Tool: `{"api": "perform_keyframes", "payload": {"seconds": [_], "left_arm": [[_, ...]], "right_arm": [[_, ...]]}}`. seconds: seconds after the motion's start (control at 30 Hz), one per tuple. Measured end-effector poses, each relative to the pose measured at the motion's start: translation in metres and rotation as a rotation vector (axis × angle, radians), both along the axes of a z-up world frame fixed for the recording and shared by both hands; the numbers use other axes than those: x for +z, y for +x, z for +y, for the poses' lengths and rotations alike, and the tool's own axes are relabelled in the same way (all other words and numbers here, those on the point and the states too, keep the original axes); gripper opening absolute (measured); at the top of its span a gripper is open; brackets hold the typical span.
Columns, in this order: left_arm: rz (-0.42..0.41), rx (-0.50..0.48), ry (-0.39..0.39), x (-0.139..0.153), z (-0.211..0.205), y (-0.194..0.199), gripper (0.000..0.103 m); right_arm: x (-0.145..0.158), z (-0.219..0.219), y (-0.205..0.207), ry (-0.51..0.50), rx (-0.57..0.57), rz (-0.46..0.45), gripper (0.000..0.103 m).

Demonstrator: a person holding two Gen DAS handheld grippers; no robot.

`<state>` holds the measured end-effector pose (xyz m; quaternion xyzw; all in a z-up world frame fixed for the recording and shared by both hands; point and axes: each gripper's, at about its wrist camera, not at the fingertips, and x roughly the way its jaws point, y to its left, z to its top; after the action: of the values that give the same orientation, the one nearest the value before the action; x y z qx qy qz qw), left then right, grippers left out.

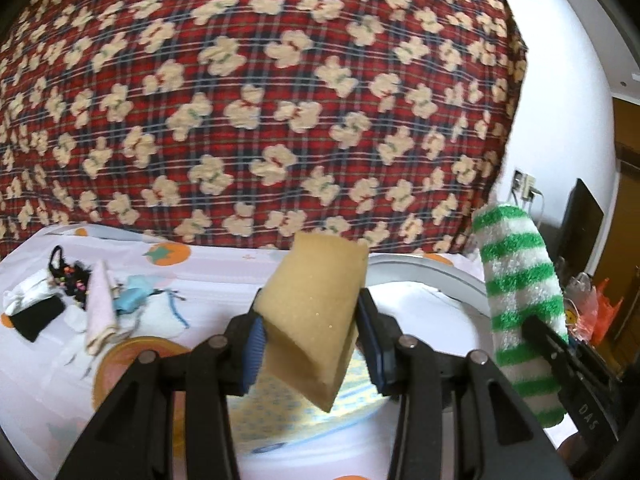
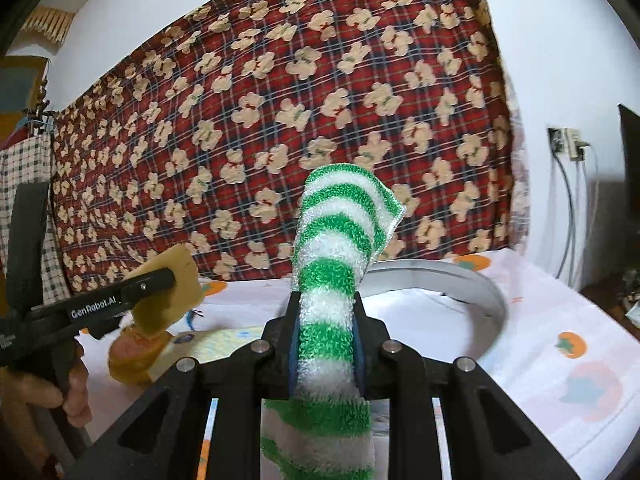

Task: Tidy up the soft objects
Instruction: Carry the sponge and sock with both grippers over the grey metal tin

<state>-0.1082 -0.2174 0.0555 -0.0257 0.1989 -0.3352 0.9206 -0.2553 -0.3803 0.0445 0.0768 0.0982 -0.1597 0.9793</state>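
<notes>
My left gripper [image 1: 310, 340] is shut on a tan foam sponge [image 1: 316, 312], held tilted above the bed. The same sponge [image 2: 172, 288] shows at the left of the right wrist view, clamped in the left gripper [image 2: 160, 280]. My right gripper [image 2: 326, 344] is shut on a green-and-white striped fluffy cloth [image 2: 336, 248] that stands up between its pads and hangs below them. In the left wrist view that cloth [image 1: 516, 280] rises at the right, with the right gripper [image 1: 536, 328] gripping its lower part. Both grippers hover over a white round basin [image 2: 440, 276].
A large red plaid blanket with cream bears [image 1: 260, 100] fills the background. Small soft items [image 1: 96, 304], black, pink and blue, lie on the white sheet with orange fruit prints [image 2: 568, 344] at the left. A wall socket with cables [image 2: 568, 144] is at the right. A hand [image 2: 40, 392] holds the left gripper.
</notes>
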Motion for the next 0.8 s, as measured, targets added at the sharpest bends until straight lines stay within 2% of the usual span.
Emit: {"api": "perform_keyframes", "payload": {"seconds": [0.27,0.43,0.6,0.8], "left_arm": [[-0.015,-0.082,0.004,0.000,-0.043,-0.015,0.041],[-0.017,-0.123,0.007,-0.002,-0.070,-0.020,0.041],[-0.015,-0.135,0.009,-0.003,-0.095,-0.017,0.041],[0.012,-0.132,0.035,-0.012,-0.130,-0.004,0.043]], "right_arm": [[-0.001,-0.032,-0.022,-0.022,-0.081,0.014,0.023],[0.005,-0.052,-0.025,-0.020,-0.086,-0.010,0.023],[0.012,-0.070,-0.014,-0.056,-0.102,-0.007,0.023],[0.011,-0.095,0.015,-0.129,-0.146,0.056,0.023]]}}
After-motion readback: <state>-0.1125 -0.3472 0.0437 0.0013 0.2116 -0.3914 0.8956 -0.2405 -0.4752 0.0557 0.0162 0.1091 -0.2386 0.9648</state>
